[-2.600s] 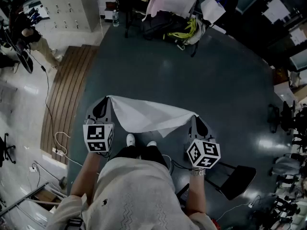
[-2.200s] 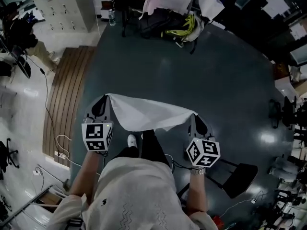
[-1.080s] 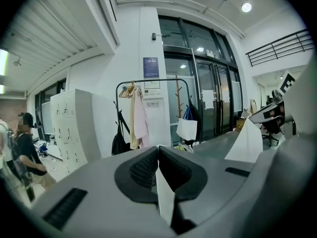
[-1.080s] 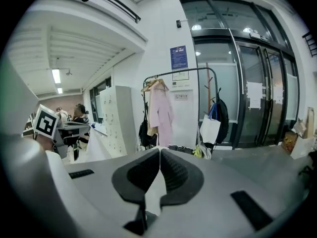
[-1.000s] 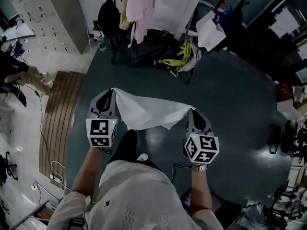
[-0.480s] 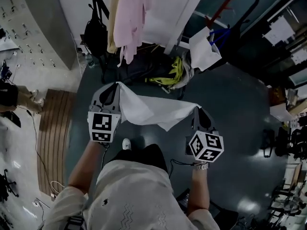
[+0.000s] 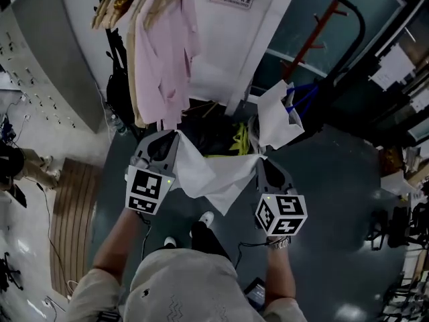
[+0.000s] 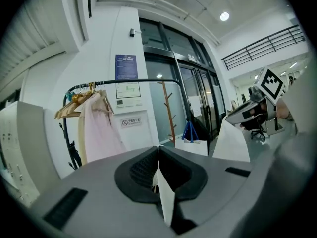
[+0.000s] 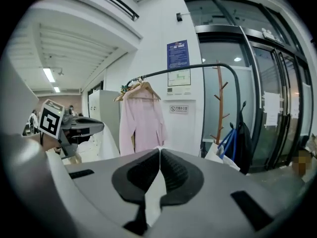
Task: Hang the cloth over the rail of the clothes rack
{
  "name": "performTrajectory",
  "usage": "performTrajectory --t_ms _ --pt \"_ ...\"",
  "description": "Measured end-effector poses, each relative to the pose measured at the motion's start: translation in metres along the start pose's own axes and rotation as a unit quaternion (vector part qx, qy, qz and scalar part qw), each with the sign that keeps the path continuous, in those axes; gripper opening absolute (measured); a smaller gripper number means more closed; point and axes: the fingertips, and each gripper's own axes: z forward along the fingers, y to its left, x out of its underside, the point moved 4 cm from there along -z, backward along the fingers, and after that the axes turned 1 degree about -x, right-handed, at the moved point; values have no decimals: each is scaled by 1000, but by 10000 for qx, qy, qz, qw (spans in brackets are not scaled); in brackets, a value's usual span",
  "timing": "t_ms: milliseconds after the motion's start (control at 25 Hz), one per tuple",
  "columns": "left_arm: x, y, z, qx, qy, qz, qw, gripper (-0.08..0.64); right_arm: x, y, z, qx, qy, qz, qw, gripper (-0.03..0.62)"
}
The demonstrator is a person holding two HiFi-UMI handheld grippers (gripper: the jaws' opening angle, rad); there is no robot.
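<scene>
Dark grey floor [image 7: 335, 200] fills the lower part of the head view, and a white wall with a small sign rises at the top. Compared with half a second ago, the clothes rack and its pink shirt [image 7: 164, 52] sit much closer and larger in this view. The two tongs have also drawn nearer to each other. The cloth [image 7: 211, 176] was stretched wide then. Now it sags between them, white and thin, folding down to a loose point above the person's shoes. The left tongs [image 7: 173, 136] pinch its left corner and the right tongs [image 7: 260, 161] pinch its right corner.

From the left gripper view, the dark pads are closed on a narrow white edge of the cloth. The rest of the sheet runs off to the right toward the other marker cube. The black rail [image 8: 133, 81] of the rack arches ahead, well above the cloth and apart from it.

From the right gripper view, the pads are likewise clamped on a white fold. The rail curves overhead, with the pink shirt on a wooden hanger below it.
</scene>
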Motion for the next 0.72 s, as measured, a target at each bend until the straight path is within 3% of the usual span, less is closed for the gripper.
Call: performTrajectory --t_ms 240,400,560,720 --pt "-41 12 103 -473 -26 -204 9987 17 -45 -77 79 -316 76 -230 9992 21" --pt "-68 17 149 -485 -151 -270 9983 17 -78 -103 111 -513 -100 -321 9981 21" --pt "-98 20 175 -360 -334 -100 9987 17 -112 -107 129 -741 -295 -455 9958 21" --pt "-141 36 198 -233 -646 323 9971 17 -161 -113 147 -940 -486 -749 9916 21"
